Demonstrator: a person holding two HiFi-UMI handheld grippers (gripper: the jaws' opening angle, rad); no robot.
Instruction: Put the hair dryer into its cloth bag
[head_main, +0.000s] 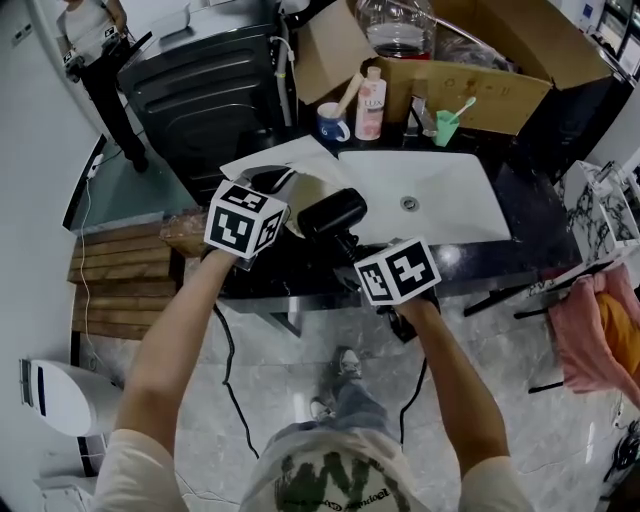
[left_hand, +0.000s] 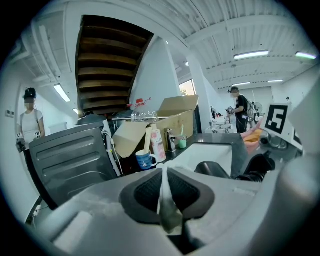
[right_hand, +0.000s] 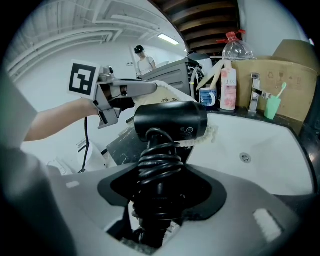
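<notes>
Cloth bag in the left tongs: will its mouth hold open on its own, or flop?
Likely floppy: the cloth bag is pinched as one thin fold by the left tongs. Probably light, held by that single edge. The hair dryer, in the right tongs, may push it aside.

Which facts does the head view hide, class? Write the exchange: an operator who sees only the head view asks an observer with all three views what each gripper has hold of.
Operator: Does my left gripper have the bag?
Observer: Yes. The left gripper view shows its fingers shut on a fold of the white bag.
Operator: And the right gripper?
Observer: The right gripper view shows its fingers clamped on the dryer, over the black cord coiled below the barrel.
</notes>
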